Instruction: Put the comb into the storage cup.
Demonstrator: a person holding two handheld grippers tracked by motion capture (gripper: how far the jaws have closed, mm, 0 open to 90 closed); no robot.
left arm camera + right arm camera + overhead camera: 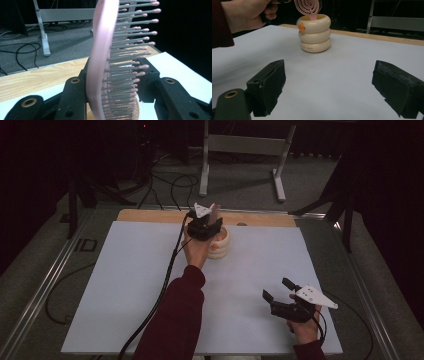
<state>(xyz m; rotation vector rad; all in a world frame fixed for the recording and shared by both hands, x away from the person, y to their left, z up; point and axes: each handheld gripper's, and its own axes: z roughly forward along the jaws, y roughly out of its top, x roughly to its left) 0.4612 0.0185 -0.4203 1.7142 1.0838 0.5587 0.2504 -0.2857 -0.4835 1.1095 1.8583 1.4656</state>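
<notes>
My left gripper (pixel 206 222) pinches a pink brush (pixel 102 57) between its jaws, which press on the brush's flat sides. In the left gripper view the brush stands upright, its back to the left and its grey bristles with pink tips pointing right. The brush's lower end dips into the open top of a cream cup (pixel 314 33) made of three stacked rings, with a small orange mark on the upper ring. In the high view the cup (pixel 221 245) stands near the far edge of the surface (pixel 125 285), about midway along it, on the white sheet that covers most of the surface. A strip of bare wood runs along the far edge behind the cup.

My right gripper (pixel 278 289) hangs near the near right corner, well apart from the cup, its jaws spread wide with nothing between them. In the right gripper view they point toward the cup.
</notes>
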